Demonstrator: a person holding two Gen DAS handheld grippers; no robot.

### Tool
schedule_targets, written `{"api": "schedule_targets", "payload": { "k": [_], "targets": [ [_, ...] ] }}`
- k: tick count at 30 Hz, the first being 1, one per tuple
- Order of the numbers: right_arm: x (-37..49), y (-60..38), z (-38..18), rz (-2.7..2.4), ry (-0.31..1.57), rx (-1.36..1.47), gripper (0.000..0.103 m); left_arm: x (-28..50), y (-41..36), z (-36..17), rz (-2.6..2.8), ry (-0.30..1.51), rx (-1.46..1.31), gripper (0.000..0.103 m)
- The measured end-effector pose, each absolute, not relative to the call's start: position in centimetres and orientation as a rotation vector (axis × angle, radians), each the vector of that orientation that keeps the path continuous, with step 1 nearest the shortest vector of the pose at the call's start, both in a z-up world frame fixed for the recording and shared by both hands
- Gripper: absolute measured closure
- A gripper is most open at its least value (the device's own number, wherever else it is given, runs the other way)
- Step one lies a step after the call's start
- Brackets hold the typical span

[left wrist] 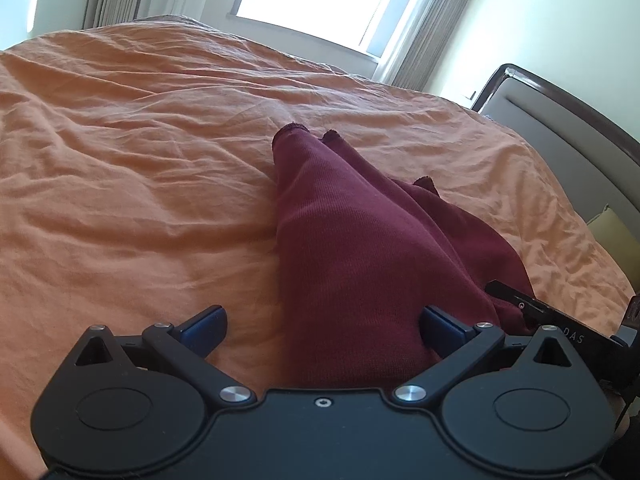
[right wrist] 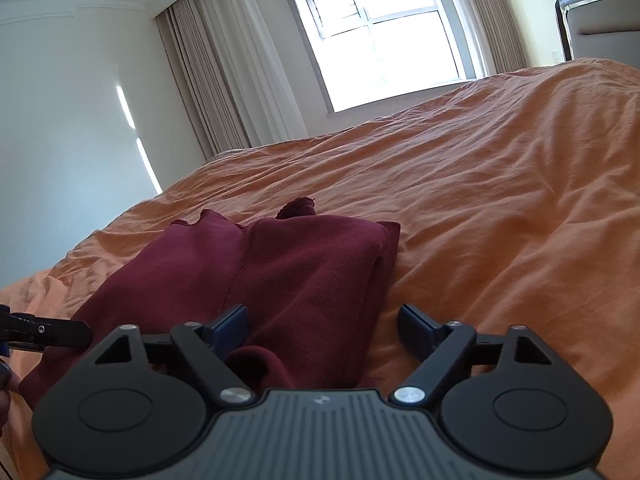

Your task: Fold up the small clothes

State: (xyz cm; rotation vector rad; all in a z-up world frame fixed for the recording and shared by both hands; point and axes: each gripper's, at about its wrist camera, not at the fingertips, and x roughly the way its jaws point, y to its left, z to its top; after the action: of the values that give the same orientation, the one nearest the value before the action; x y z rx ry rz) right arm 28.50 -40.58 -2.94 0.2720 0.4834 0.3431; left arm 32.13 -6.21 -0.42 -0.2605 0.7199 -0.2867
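Observation:
A dark red knit garment (left wrist: 352, 240) lies partly folded on the orange bed cover (left wrist: 140, 160). My left gripper (left wrist: 322, 326) is open, its blue-padded fingers (left wrist: 208, 326) wide apart over the garment's near left edge. The right gripper's black body (left wrist: 560, 320) shows at the lower right of this view. In the right wrist view the garment (right wrist: 288, 280) lies in layers with a seam down the middle. My right gripper (right wrist: 322, 326) is open over its near right edge, the left finger (right wrist: 230, 326) over the cloth. The left gripper's tip (right wrist: 44, 332) shows at the far left.
The orange cover (right wrist: 500, 220) is wrinkled and spreads on all sides. A grey headboard with a dark frame (left wrist: 572, 128) stands at the right. A bright window (right wrist: 384, 32) with beige curtains (right wrist: 216, 72) is beyond the bed's far edge.

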Motion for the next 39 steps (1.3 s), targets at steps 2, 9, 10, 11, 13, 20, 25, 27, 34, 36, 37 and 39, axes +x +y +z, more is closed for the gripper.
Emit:
{"api": "schedule_targets", "payload": {
  "k": [2, 9, 10, 11, 13, 20, 25, 27, 34, 36, 37, 39],
  "targets": [
    [28.6, -40.4, -2.9, 0.348, 0.497, 0.282, 0.035, 32.2, -6.2, -0.2, -0.287, 0.717, -0.260, 0.001],
    [29.1, -40.6, -3.2, 0.359, 0.525, 0.338, 0.043, 32.1, -6.4, 0.4, -0.326, 0.708, -0.244, 0.004],
    [29.0, -40.7, -3.1, 0.359, 0.524, 0.342, 0.048, 32.2, -6.5, 0.4, -0.329, 0.710, -0.230, 0.006],
    [29.0, -40.6, -3.0, 0.359, 0.523, 0.343, 0.053, 32.3, -6.7, 0.3, -0.337, 0.720, -0.210, 0.010],
    [28.9, -40.3, -2.8, 0.359, 0.516, 0.335, 0.060, 32.6, -6.8, 0.2, -0.359, 0.731, -0.201, 0.014],
    [27.8, -38.8, -2.0, 0.308, 0.476, 0.259, 0.074, 32.6, -6.8, 0.4, -0.392, 0.736, -0.231, 0.036],
    [26.7, -36.4, -1.0, 0.266, 0.441, 0.100, 0.076, 32.2, -7.0, 0.9, -0.387, 0.716, -0.210, 0.053],
    [26.6, -36.2, -1.0, 0.262, 0.440, 0.086, 0.076, 32.1, -7.1, 1.1, -0.384, 0.714, -0.210, 0.054],
    [26.4, -36.6, -0.6, 0.262, 0.418, 0.113, 0.081, 31.8, -7.3, 1.2, -0.374, 0.707, -0.206, 0.055],
    [26.3, -36.2, 0.1, 0.267, 0.386, 0.102, 0.083, 31.8, -7.3, 1.3, -0.373, 0.704, -0.206, 0.058],
    [26.2, -36.0, 0.6, 0.272, 0.367, 0.097, 0.083, 31.8, -7.2, 1.4, -0.375, 0.699, -0.208, 0.063],
    [26.1, -35.4, 1.9, 0.286, 0.328, 0.091, 0.084, 31.7, -7.1, 1.9, -0.377, 0.684, -0.210, 0.069]
  ]
}}
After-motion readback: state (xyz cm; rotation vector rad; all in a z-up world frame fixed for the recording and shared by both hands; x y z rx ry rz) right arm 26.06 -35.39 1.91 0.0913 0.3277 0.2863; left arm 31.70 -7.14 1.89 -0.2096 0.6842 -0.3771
